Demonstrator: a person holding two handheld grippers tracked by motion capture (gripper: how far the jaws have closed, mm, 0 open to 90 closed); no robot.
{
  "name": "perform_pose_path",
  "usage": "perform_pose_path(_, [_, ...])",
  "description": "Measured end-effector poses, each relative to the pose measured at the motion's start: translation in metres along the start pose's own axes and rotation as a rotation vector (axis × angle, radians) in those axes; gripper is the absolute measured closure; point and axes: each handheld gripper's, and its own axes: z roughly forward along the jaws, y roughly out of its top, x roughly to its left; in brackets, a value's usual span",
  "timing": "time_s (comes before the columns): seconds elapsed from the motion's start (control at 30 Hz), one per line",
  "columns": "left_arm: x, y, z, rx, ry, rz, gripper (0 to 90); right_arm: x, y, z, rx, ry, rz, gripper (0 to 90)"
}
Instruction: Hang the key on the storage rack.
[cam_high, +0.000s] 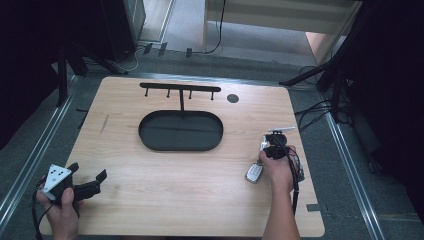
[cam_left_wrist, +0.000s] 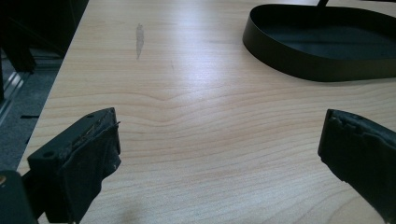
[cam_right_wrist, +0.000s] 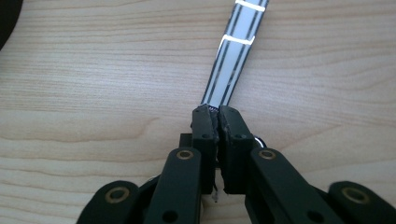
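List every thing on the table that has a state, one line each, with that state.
Right gripper: shut on the strap.
Strap: flat on the table, near end pinched between the pads.
Car key: lying on the table beside the right hand.
Left gripper: open, holding nothing.
Black tray: holds nothing.
Hook rack: upright, nothing hung on it.
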Motion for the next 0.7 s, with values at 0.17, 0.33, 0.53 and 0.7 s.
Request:
perform_pose_path(0.17, [0.000, 0.000, 0.000, 0.000, 0.000, 0.002, 0.0, 0.004, -0.001, 0.003, -0.020, 0.037, -0.072, 82.3])
perform_pose_path(0.33, [0.000, 0.000, 0.000, 0.002, 0.001, 0.002, 0.0, -0.006, 0.000, 0.002, -0.048, 0.076, 0.067, 67.8])
perform_pose_path(0.53, [0.000, 0.000, 0.000, 0.003, 0.002, 0.003, 0.0, -0.013, 0.000, 0.006, -0.040, 0.116, 0.139, 67.0])
perform_pose_path(0.7, [0.000, 0.000, 0.000, 0.003, 0.001, 0.007, 0.0, -0.008, 0.001, 0.013, -0.023, 0.122, 0.149, 70.0])
